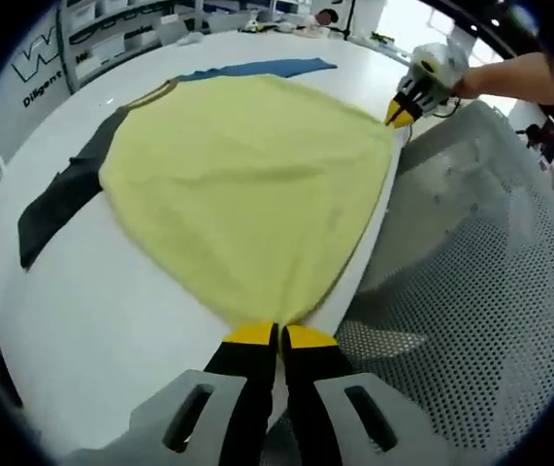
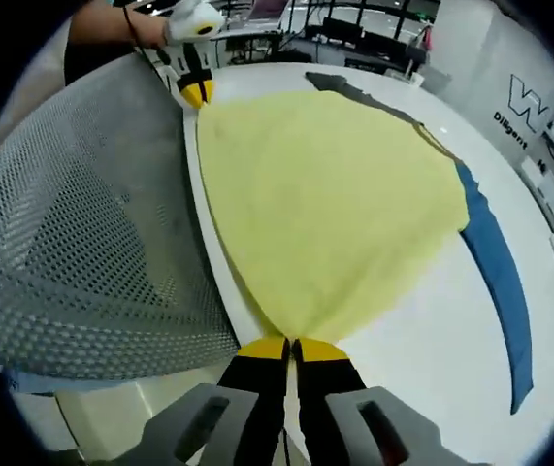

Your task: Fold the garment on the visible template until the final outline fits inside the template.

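Observation:
A yellow garment [image 1: 247,184] lies spread on the white table [image 1: 92,311], pulled taut along the near edge. My left gripper [image 1: 278,336] is shut on one hem corner of it. My right gripper [image 1: 402,114] holds the other corner, at the far right of the left gripper view. In the right gripper view the yellow garment [image 2: 335,194] fans out from my right gripper [image 2: 294,348], shut on its corner, while my left gripper [image 2: 195,91] pinches the far corner at upper left. A dark sleeve [image 1: 58,199] and a blue sleeve [image 1: 257,68] stick out from under the yellow cloth.
A grey perforated mesh chair back [image 1: 471,291] stands against the table's near edge, also seen as the mesh chair [image 2: 73,233] in the right gripper view. A person's arm [image 1: 509,80] reaches in. Shelves and clutter [image 1: 257,19] line the far side of the table.

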Motion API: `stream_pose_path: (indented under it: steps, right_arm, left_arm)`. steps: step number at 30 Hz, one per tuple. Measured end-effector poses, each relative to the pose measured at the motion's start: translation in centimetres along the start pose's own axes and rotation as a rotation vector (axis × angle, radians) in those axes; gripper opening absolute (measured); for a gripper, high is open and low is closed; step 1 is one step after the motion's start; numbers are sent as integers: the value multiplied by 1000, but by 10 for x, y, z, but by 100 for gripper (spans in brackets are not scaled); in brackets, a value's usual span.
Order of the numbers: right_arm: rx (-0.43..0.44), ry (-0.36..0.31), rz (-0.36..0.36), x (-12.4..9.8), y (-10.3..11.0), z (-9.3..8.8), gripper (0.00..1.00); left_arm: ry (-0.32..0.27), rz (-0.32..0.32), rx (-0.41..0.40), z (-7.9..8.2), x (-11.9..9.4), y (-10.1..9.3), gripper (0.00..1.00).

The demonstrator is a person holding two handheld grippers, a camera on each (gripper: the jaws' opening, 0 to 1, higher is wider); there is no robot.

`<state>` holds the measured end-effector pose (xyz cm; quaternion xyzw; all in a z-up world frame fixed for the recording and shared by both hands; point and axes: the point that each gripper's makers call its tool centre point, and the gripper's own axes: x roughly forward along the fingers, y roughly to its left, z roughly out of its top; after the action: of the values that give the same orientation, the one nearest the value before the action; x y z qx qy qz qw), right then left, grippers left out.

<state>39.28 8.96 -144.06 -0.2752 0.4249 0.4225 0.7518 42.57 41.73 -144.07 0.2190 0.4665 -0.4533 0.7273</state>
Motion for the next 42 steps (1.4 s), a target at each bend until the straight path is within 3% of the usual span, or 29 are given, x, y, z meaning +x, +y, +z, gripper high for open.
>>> stream_pose_path:
  steps: [6,10,12,17,20,25,27,28,30,36,37,38,40,42]
  right_arm:
    - [84,-45,-30,-24,-26,-1,4]
    - [172,-53,-109,-35,-69,-14,4]
    - [249,-90,-123,-40,-87,-14,6]
    - [267,-56,-285,-46,-159,-38,11]
    - [349,-82,-393,-52,-208,-48,11]
    - [575,-107,-517,-55,-281,-70,9]
    - [650,-118,-526,-50,-296,-74,9]
    - [637,-105,-533,-48,-301,-77,9]
    - [695,-97,-553,-45,-309,-82,7]
    - [722,-51,-564,-33,-314,-97,7]
    - [733,-159,-595,-36,-325,-86,5]
    - [749,-127,-581,-37,-320,-91,4]
    - [718,-106,-586,-43,-320,-92,0]
    - [622,-73,-612,-44,-333,-104,0]
  left_arm:
    - [13,-15,-2,-4,3,-3,3]
    - [14,-15,-16,-5,3,-2,2]
    - [15,-16,-18,-4,2,-2,2]
    - [20,-16,-27,-5,3,-2,3]
    - [19,-13,-30,-4,4,-2,2]
    - [15,-6,-42,-4,3,-2,2]
    - [12,-1,-49,-4,3,-1,2]
    - [8,4,-51,-4,3,-1,2]
    - [1,11,-59,-3,2,-2,2]
    - [-7,25,-82,-4,1,-1,2]
    - [-6,26,-82,-4,1,-1,2]
    - [-4,27,-81,-4,1,-1,2]
    - [-1,31,-80,-4,1,0,2]
    - [5,34,-83,-4,1,1,2]
